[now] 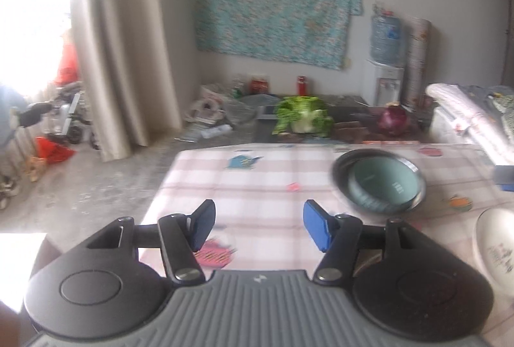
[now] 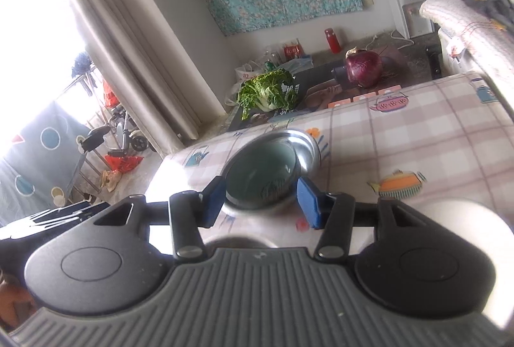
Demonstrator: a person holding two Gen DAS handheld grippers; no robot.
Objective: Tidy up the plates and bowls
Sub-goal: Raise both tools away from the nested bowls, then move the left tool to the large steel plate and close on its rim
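Item: teal bowl [image 1: 380, 186] nested in steel dish [image 1: 417, 173], toward the bench [image 1: 257, 180] far edge. Dead ahead of right gripper [image 2: 261, 197], jaws apart, empty; ahead-right of left gripper [image 1: 257, 225], jaws apart, empty. Right hand judged nearer. White plate [image 1: 498, 247] at near-right edge.

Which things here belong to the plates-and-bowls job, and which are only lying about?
Job:
- green bowl
- metal bowl under it
- white plate

Lying about:
- cabbage
- red onion
- red flask
- water bottle
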